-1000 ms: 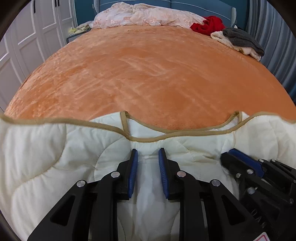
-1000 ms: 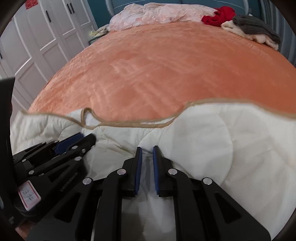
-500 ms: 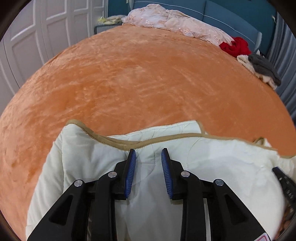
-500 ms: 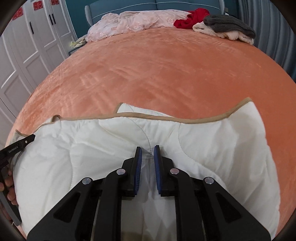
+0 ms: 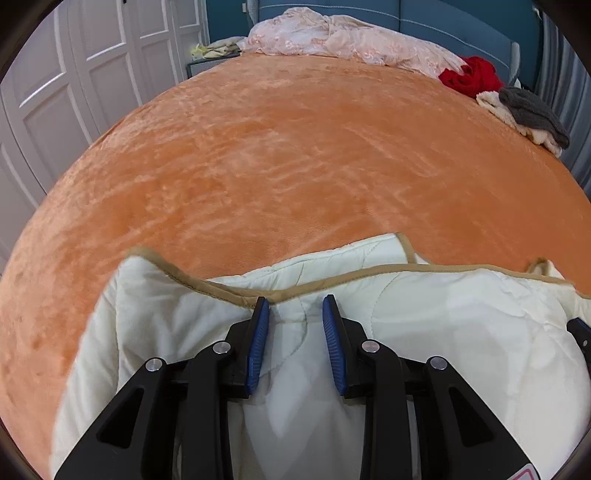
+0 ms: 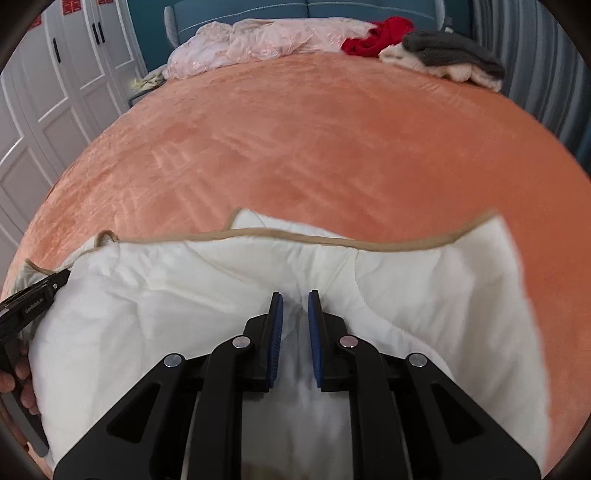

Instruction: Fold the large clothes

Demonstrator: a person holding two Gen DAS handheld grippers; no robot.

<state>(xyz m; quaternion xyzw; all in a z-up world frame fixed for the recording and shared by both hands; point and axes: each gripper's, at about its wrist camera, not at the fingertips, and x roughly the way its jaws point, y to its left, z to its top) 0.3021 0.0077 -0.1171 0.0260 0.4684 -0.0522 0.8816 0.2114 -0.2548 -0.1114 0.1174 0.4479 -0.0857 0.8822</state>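
Black lettering on left claw (image 6: 33, 306), unreadable

Quilted matt cream cloth garment (image 5: 461, 332) lies on a plush, faintly shiny orange bedspread (image 5: 295, 166).

My left wrist camera looks steeply down along its fingers, close over the cream quilt (image 5: 461, 332). My right wrist camera does likewise. Both views share the quilt, the orange bed cover (image 6: 314, 147) and the far headboard (image 5: 461, 26).
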